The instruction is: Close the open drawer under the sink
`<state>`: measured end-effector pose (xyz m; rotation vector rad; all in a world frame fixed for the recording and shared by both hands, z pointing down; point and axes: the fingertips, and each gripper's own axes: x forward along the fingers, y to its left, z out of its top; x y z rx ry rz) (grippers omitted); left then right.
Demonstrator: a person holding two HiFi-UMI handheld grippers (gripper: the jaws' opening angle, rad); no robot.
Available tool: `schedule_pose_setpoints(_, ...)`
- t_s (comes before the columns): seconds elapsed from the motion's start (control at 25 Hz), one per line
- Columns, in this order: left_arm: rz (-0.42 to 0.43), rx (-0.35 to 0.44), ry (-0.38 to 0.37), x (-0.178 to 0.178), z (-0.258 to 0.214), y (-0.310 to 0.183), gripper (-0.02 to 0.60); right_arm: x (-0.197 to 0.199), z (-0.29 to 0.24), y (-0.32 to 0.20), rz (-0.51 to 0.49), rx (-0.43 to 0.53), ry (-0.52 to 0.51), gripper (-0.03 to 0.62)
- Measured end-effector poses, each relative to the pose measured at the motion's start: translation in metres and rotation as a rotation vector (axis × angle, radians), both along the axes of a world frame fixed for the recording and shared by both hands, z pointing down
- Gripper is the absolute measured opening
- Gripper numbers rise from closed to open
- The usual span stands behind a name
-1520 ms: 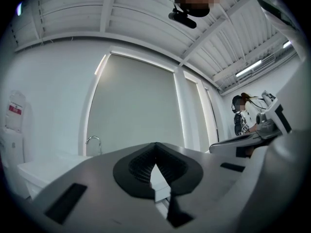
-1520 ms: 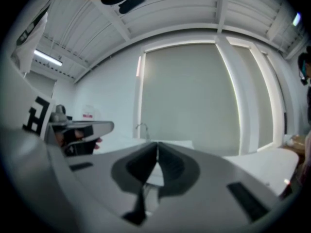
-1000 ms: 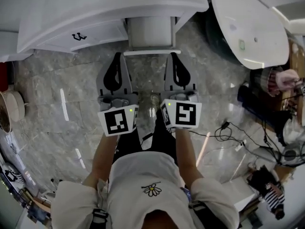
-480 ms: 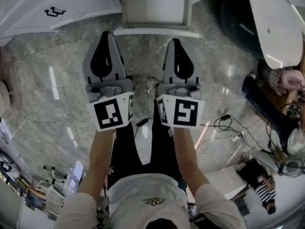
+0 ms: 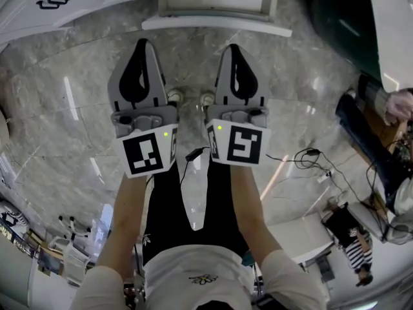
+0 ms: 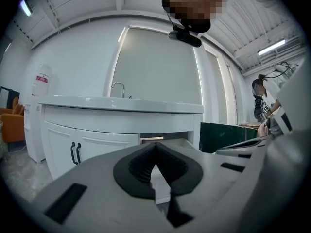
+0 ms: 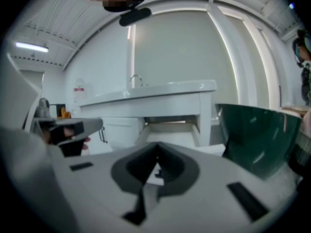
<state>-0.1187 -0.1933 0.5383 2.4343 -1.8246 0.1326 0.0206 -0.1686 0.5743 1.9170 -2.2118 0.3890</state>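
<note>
Looking down from the head, the left tool (image 5: 143, 44) and the right tool (image 5: 235, 48) sit side by side above the marble floor (image 5: 64, 108), each with its jaws pressed together and nothing pinched. Just ahead of their tips the drawer (image 5: 216, 23) sticks out from the white cabinet (image 5: 97, 5). Its front edge is near both tools but apart from them, with a strip of bare floor between. From the left tool's own view, the jaws (image 6: 155, 147) meet at the tip and hold nothing. Beyond them the sink top (image 6: 121, 103) with its tap (image 6: 116, 86) runs across the picture, and the drawer (image 6: 181, 140) shows pulled out of its opening beneath, to the right of the cabinet doors. From the right tool's view, the jaws (image 7: 156, 159) are likewise closed on nothing, and the drawer (image 7: 167, 132) comes out toward the camera under the sink top (image 7: 160, 93), with a dark green tub (image 7: 257, 135) standing off to the right. By these pictures, no part of the closing is done: the drawer stands well out and neither tool touches it. What is left is to bring a closed tool against the front panel and push straight in until the panel sits flush with the cabinet face.
</note>
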Motion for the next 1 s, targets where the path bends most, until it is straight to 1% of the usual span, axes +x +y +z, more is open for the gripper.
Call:
schedule_pose_setpoints(0.24, -0.003, -0.015, 0.001, -0.001, 0.007, 0.001, 0.020, 0.001, 0.017, 0.006, 0.000, -0.030, 0.022, 0.029)
schedule_pose_setpoints(0.32, -0.006, -0.012, 0.004, -0.001, 0.007, -0.001, 0.020, -0.001, 0.021, 0.005, -0.019, -0.040, 0.004, 0.031)
schedule_pose_setpoints(0.48, -0.009, -0.012, 0.009, -0.003, 0.007, -0.003, 0.020, -0.010, 0.037, -0.004, -0.062, -0.089, -0.045, 0.034)
schedule_pose_setpoints(0.52, -0.007, -0.015, 0.008, -0.003, 0.008, -0.003, 0.020, -0.011, 0.041, -0.006, -0.066, -0.098, -0.048, 0.053)
schedule_pose_setpoints(0.56, -0.003, -0.018, 0.008, -0.003, 0.008, -0.003, 0.020, -0.013, 0.046, -0.009, -0.066, -0.107, -0.051, 0.095)
schedule_pose_setpoints(0.6, 0.003, -0.020, 0.007, -0.003, 0.009, -0.003, 0.020, -0.014, 0.051, -0.012, -0.062, -0.116, -0.053, 0.120)
schedule_pose_setpoints(0.68, 0.014, -0.017, 0.002, -0.003, 0.008, -0.003, 0.020, -0.016, 0.065, -0.018, -0.039, -0.138, -0.061, 0.143)
schedule_pose_setpoints(0.8, -0.004, -0.026, 0.010, -0.006, 0.015, 0.000, 0.020, -0.016, 0.091, -0.025, -0.003, -0.192, -0.093, 0.152)
schedule_pose_setpoints(0.88, -0.020, -0.049, 0.022, -0.007, 0.024, 0.000, 0.020, -0.015, 0.110, -0.029, 0.004, -0.245, -0.108, 0.166)
schedule_pose_setpoints(1.0, -0.032, -0.071, 0.019, -0.007, 0.035, 0.001, 0.020, -0.014, 0.130, -0.035, 0.006, -0.302, -0.119, 0.166)
